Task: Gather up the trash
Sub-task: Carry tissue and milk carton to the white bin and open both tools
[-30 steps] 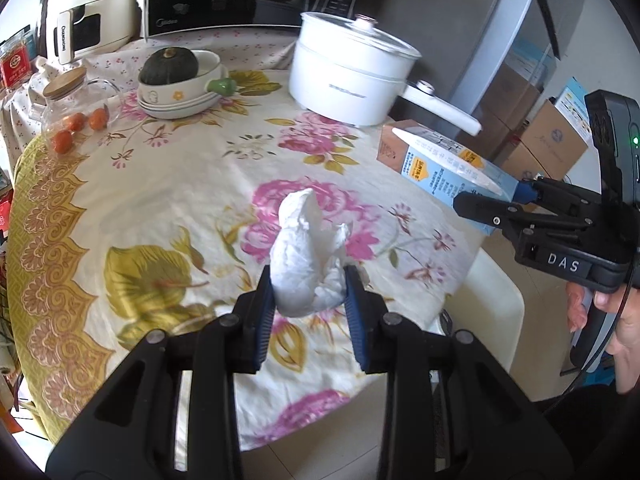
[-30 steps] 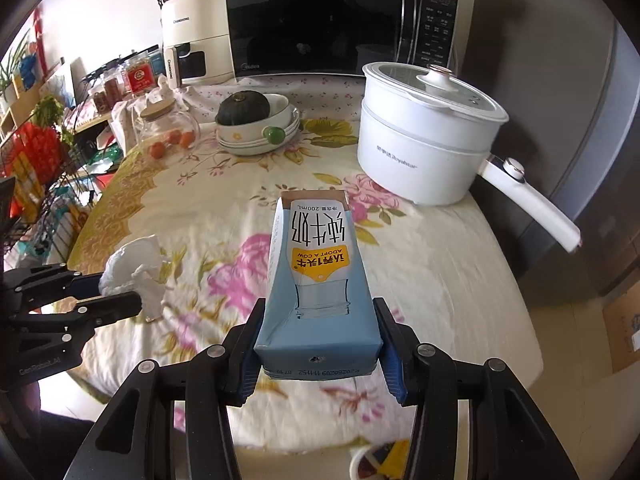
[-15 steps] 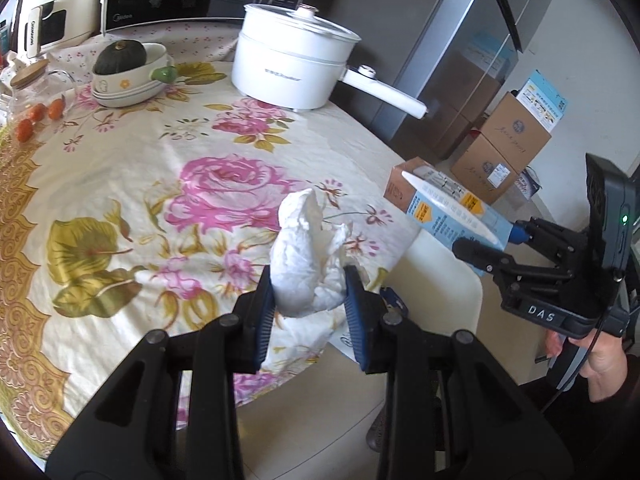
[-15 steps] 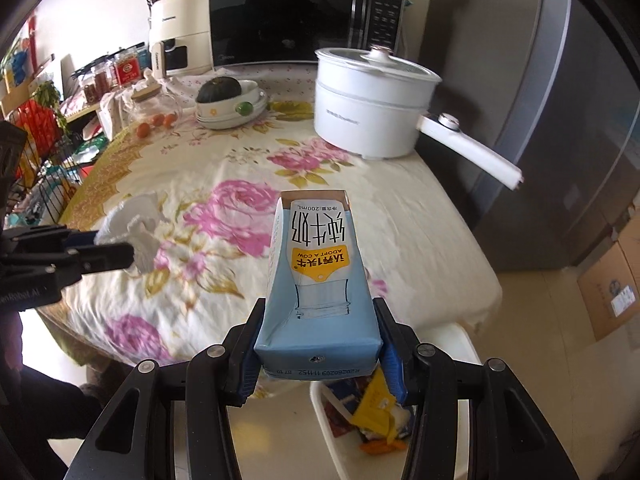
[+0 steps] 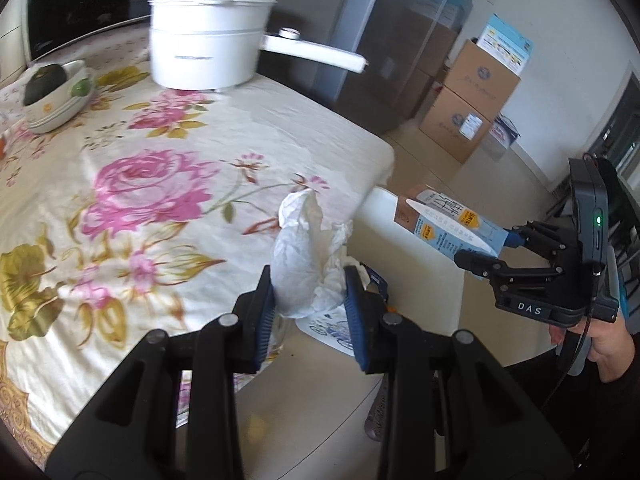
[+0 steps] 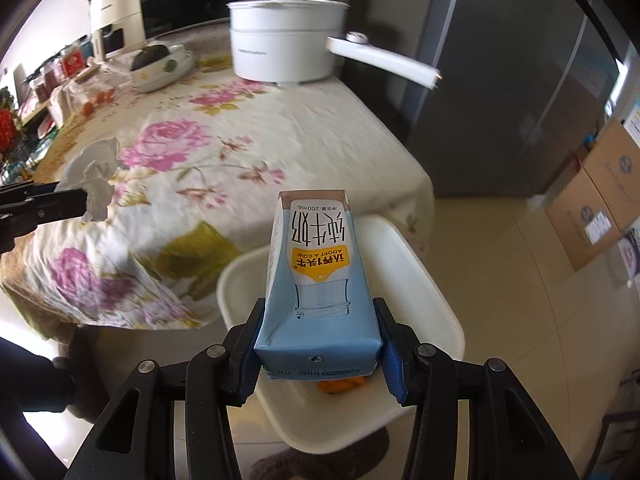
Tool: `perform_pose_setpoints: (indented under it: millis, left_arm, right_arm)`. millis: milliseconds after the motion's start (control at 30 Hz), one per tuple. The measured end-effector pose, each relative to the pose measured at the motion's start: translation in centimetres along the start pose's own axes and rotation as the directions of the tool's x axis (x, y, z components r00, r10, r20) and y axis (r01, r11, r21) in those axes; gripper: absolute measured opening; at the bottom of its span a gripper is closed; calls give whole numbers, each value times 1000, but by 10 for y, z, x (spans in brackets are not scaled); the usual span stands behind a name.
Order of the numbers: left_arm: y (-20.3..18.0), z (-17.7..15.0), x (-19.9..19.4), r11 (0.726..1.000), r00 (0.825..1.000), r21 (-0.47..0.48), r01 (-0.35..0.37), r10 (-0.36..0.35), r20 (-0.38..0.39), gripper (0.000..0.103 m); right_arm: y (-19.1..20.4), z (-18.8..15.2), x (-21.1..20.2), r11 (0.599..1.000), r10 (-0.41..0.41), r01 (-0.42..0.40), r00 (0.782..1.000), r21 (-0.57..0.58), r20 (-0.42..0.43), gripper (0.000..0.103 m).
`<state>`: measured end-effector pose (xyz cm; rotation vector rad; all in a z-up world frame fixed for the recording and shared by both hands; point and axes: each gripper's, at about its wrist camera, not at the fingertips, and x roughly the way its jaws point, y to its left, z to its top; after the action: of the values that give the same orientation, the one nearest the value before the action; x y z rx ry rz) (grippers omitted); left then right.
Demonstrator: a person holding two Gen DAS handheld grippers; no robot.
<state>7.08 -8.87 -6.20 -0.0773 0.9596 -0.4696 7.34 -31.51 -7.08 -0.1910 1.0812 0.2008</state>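
My left gripper is shut on a crumpled white tissue and holds it at the table's edge, beside the white trash bin. The tissue also shows in the right wrist view. My right gripper is shut on a blue milk carton and holds it over the open white trash bin, which has wrappers inside. The carton also shows in the left wrist view, held by the right gripper.
The table has a floral cloth. On it stand a white pot with a long handle and a bowl with a dark squash. A grey fridge and cardboard boxes stand beyond the bin.
Both grippers have moved right, off the table toward the bin, still holding the tissue and the carton. The carton now hangs over the bin's opening.
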Motion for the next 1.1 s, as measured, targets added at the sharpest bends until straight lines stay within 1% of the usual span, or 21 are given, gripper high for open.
perform_pose_setpoints:
  millis: [267, 333, 433, 533, 600, 633, 667, 700, 767, 833, 900, 967, 1100]
  left_arm:
    - [-49, -2, 44, 993, 996, 103, 57, -50, -70, 35]
    - [-59, -3, 57, 990, 994, 129, 62, -50, -95, 35]
    - [-69, -3, 73, 987, 991, 148, 69, -50, -127, 35]
    - [-73, -2, 87, 985, 988, 152, 80, -59, -142, 36]
    - [-72, 0, 96, 982, 986, 161, 97, -73, -148, 48]
    - [-71, 1, 101, 983, 986, 157, 91, -66, -156, 67]
    - [-70, 2, 104, 987, 987, 150, 66, -43, -155, 85]
    - [-68, 2, 107, 989, 988, 141, 44, -23, -151, 89]
    - [-66, 3, 110, 991, 987, 127, 44, -23, -159, 90]
    - [-65, 4, 110, 991, 986, 129, 29, -7, -166, 90]
    - [-67, 4, 107, 989, 987, 148, 17, 7, -162, 91]
    - [-70, 5, 105, 986, 987, 169, -2, 28, -157, 95]
    - [-66, 5, 97, 980, 988, 194, -30, 59, -146, 96]
  right_arm:
    - [-30, -16, 2, 997, -26, 29, 999, 66, -43, 51]
    - [-35, -18, 3, 997, -33, 37, 998, 72, -51, 51]
    - [-40, -22, 2, 996, -35, 39, 998, 82, -57, 51]
    - [-47, -25, 4, 995, -38, 45, 997, 93, -68, 51]
    - [-50, -26, 6, 994, -40, 48, 996, 101, -78, 51]
    - [-52, -27, 7, 993, -41, 50, 996, 106, -84, 51]
    - [-54, -28, 8, 993, -41, 51, 995, 110, -88, 51]
    - [-55, -29, 8, 992, -42, 52, 995, 114, -93, 51]
    - [-58, -30, 9, 991, -41, 53, 994, 120, -100, 51]
    - [-59, -30, 11, 991, -40, 53, 994, 121, -103, 51]
    - [-60, -30, 12, 991, -39, 52, 993, 123, -108, 51]
    - [-61, -30, 13, 991, -36, 50, 993, 125, -115, 51]
    - [-60, -29, 16, 990, -29, 45, 992, 132, -122, 51]
